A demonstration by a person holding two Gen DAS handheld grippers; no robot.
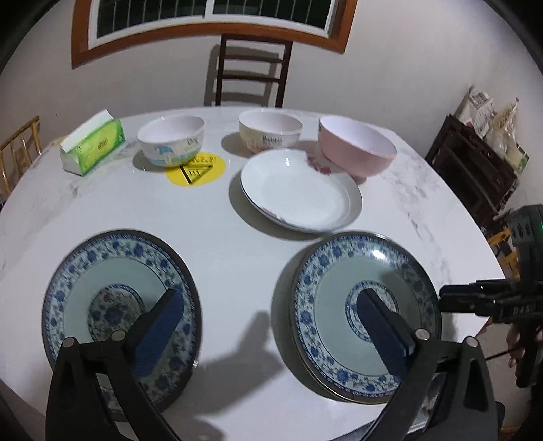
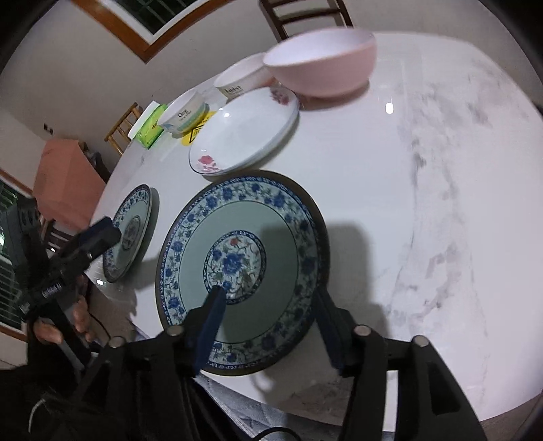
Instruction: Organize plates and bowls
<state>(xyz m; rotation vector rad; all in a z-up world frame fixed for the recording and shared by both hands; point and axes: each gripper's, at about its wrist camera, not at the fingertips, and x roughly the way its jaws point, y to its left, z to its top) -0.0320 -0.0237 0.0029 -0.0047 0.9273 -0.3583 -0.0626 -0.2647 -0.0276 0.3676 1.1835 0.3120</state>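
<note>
Pink bowl [image 2: 322, 61] blurred — chair [image 2: 305, 13] cut off by the top edge

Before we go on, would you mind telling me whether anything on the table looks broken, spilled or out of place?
Nothing looks broken or spilled. One oddity: the pink bowl seems to sit tilted, apparently resting on the far rim of the white floral plate. The two blue-patterned plates lie flat near the table's front edge.

Dim indoor light from overhead, soft shadows and glare spots on the table [image 2: 424, 169], fisheye-bent, vignetted edges
</note>
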